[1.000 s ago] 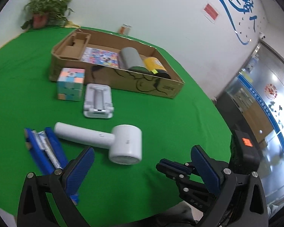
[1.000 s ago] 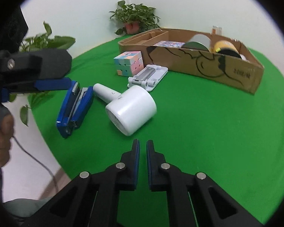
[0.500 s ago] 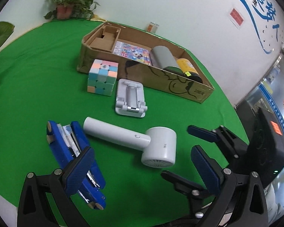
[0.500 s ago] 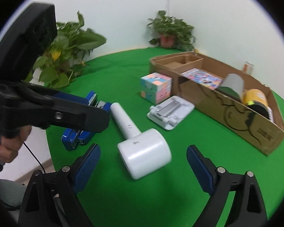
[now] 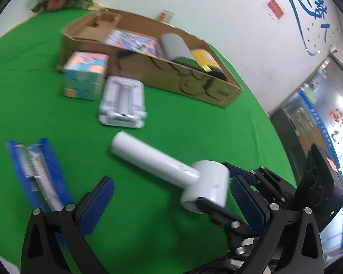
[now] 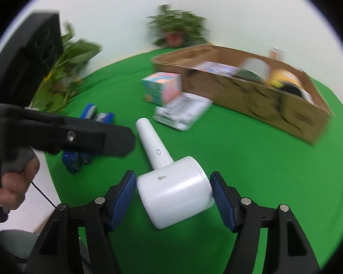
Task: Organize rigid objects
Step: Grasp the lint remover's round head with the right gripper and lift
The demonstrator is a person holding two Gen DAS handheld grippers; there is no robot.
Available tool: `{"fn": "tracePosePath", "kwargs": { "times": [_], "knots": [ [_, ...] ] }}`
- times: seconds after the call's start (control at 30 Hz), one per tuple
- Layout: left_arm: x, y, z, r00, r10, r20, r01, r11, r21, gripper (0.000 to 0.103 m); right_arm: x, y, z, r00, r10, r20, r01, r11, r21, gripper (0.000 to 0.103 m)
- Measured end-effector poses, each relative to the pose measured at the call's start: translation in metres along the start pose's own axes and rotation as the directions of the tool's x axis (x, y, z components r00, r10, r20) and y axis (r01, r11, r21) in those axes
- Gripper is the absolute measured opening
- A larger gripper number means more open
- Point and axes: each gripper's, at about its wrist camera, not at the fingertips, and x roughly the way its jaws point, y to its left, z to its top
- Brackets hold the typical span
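Observation:
A white hammer-shaped lint remover (image 6: 171,187) lies on the green table (image 6: 263,171). My right gripper (image 6: 172,196) is open, with its blue pads on either side of the remover's round head, close to it. The remover also shows in the left wrist view (image 5: 171,173). My left gripper (image 5: 171,203) is open and empty, just short of the remover's handle. A pastel cube (image 5: 85,75), a white folding stand (image 5: 122,101) and a blue stapler (image 5: 37,171) lie on the table. A cardboard box (image 5: 171,77) holds a grey cylinder (image 5: 175,46) and a yellow can (image 5: 205,61).
Potted plants stand at the table's far edge (image 6: 178,29) and left side (image 6: 64,73). The box also holds a colourful booklet (image 5: 132,41) and a cardboard insert (image 5: 98,22). A white wall runs behind the table. A hand (image 6: 13,182) holds the left gripper's grip.
My right gripper opened from shut and moved forward until its pads flank the remover's head. My left gripper moved closer to the remover's handle and stayed open.

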Motion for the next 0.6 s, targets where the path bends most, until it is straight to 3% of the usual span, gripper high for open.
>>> {"fn": "tracePosePath", "kwargs": {
  "times": [0.13, 0.17, 0.23, 0.3, 0.33, 0.43, 0.53, 0.6],
  "knots": [
    [0.031, -0.012, 0.005, 0.993, -0.094, -0.069, 0.095, 0.996, 0.001, 0.102, -0.024, -0.014, -0.014, 0.979, -0.202, -0.027, 0.204, 0.973, 0.111, 0.064],
    [0.04, -0.013, 0.007, 0.989, -0.12, -0.09, 0.119, 0.993, -0.017, 0.102, -0.029, -0.014, -0.016, 0.981, -0.193, -0.019, 0.194, 0.971, 0.143, 0.065],
    [0.055, -0.016, 0.01, 0.979, -0.163, -0.123, 0.159, 0.986, -0.045, 0.102, -0.036, -0.01, -0.02, 0.998, -0.057, 0.007, 0.055, 0.985, 0.165, 0.067],
    [0.066, -0.021, 0.013, 0.964, -0.214, -0.159, 0.21, 0.977, -0.045, 0.101, -0.038, -0.003, -0.022, 0.999, 0.035, 0.013, -0.037, 0.989, 0.144, 0.08],
    [0.07, -0.022, 0.014, 0.958, -0.232, -0.17, 0.225, 0.973, -0.056, 0.099, -0.04, 0.001, -0.023, 0.998, 0.054, 0.019, -0.056, 0.99, 0.131, 0.08],
    [0.078, -0.02, 0.019, 0.945, -0.269, -0.188, 0.254, 0.962, -0.1, 0.087, -0.041, 0.0, -0.027, 0.999, 0.013, 0.034, -0.018, 0.989, 0.15, 0.08],
    [0.086, -0.016, 0.023, 0.947, -0.252, -0.202, 0.228, 0.964, -0.134, 0.074, -0.038, -0.005, -0.028, 0.999, -0.022, 0.029, 0.016, 0.98, 0.196, 0.08],
    [0.088, -0.014, 0.025, 0.945, -0.255, -0.204, 0.227, 0.962, -0.153, 0.071, -0.037, 0.001, -0.028, 0.999, -0.037, 0.018, 0.033, 0.983, 0.178, 0.079]
  ]
}}
